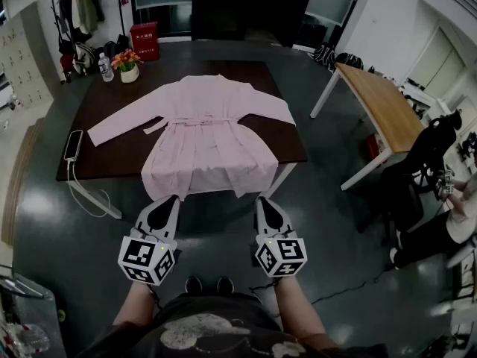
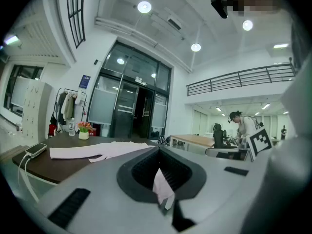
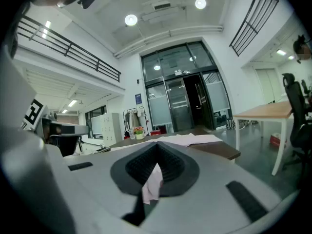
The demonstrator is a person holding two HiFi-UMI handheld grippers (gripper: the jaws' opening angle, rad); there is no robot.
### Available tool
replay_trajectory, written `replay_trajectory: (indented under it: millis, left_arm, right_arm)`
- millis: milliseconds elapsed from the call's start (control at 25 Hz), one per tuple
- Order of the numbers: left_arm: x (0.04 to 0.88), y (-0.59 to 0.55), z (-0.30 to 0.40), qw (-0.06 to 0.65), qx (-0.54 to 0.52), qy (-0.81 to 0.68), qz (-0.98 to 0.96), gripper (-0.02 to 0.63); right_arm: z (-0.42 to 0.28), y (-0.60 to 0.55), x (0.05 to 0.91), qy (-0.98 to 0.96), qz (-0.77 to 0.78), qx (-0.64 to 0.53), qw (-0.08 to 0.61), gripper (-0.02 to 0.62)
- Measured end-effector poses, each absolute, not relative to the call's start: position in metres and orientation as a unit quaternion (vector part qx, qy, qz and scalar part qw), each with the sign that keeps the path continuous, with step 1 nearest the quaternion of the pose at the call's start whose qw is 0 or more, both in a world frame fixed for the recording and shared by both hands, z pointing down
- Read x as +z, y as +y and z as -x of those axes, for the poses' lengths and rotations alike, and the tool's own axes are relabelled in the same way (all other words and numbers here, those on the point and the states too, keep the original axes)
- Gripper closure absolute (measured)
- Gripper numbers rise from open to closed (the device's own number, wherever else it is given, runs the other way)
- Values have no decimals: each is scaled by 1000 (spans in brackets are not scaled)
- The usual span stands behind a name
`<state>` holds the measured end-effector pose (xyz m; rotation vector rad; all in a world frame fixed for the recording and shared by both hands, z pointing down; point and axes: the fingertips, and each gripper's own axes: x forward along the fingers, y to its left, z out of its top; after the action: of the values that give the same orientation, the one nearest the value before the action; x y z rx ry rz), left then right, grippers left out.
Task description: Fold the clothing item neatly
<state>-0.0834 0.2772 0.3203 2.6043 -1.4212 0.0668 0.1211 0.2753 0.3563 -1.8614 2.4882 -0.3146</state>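
A pale pink robe-like garment (image 1: pixel 201 136) lies spread front-up on the dark table (image 1: pixel 112 155), sleeves out to both sides and a belt across the waist. Its hem hangs over the near edge. My left gripper (image 1: pixel 173 198) is shut on the hem's left corner, and my right gripper (image 1: pixel 262 200) is shut on the right corner. In the left gripper view a pink fold (image 2: pixel 163 186) is pinched between the closed jaws of the left gripper (image 2: pixel 158 152). The right gripper view shows the same, with pink cloth (image 3: pixel 152 184) caught in the right gripper (image 3: pixel 157 147).
A phone (image 1: pixel 73 145) with a white cable lies at the table's left edge. A flower pot (image 1: pixel 129 67) and a water bottle (image 1: pixel 106 68) stand at the far left corner. A light wooden table (image 1: pixel 384 103) and a seated person (image 1: pixel 447 207) are to the right.
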Motion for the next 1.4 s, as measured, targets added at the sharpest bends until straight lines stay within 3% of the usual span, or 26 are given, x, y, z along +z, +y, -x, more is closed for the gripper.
replay_trajectory:
  millis: [520, 1040, 1400]
  left_arm:
    - [328, 279, 69, 87, 37, -490, -866, 596]
    - [334, 280, 69, 85, 36, -543, -835, 595]
    - [341, 281, 100, 88, 31, -586, -805, 595]
  right_arm:
    - [-125, 269, 367, 813, 572, -105, 8, 604]
    - [-140, 246, 371, 830, 541, -122, 56, 603]
    - [-122, 228, 381, 847, 514, -127, 41, 603]
